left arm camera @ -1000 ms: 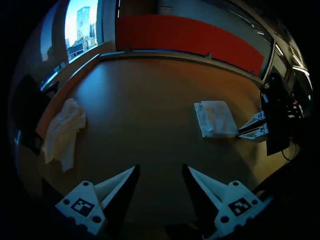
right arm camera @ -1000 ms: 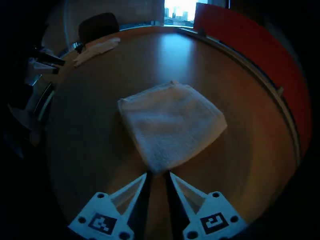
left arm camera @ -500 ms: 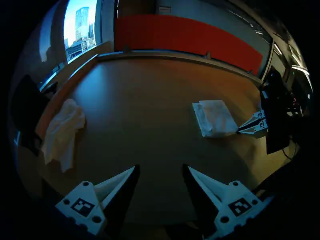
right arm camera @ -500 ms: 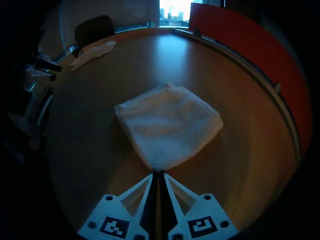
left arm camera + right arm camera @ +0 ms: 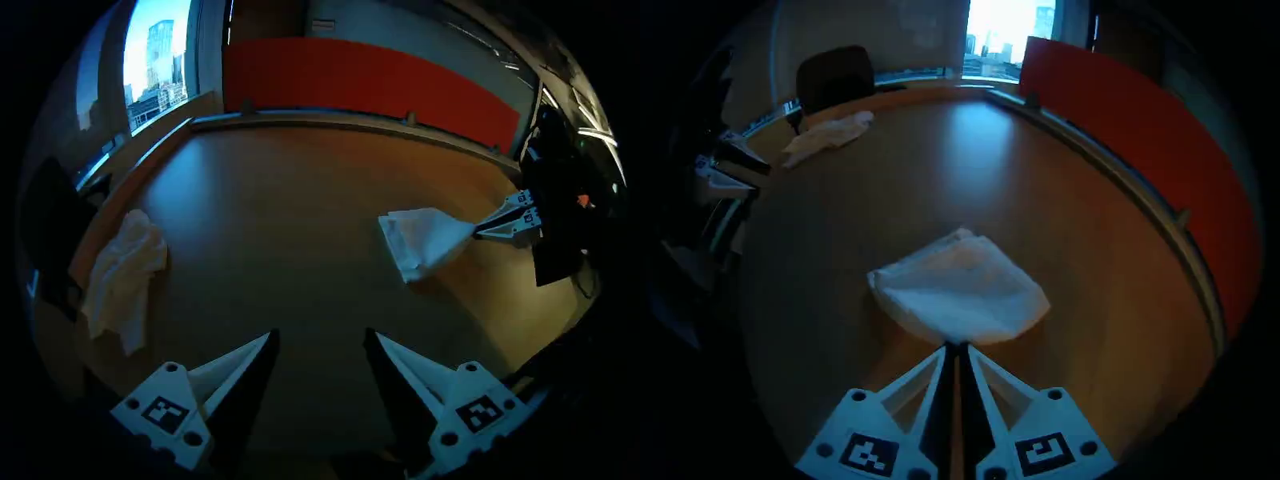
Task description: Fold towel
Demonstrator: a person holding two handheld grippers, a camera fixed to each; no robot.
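White folded towel (image 5: 960,292) now lifted by pinching right tongs (image 5: 958,352); left tongs (image 5: 320,340) gape wide.

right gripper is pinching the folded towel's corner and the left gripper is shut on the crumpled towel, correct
Not quite. The left gripper is open above the table, apart from the crumpled towel, as the left gripper view shows. The right gripper does pinch the folded towel at its corner.
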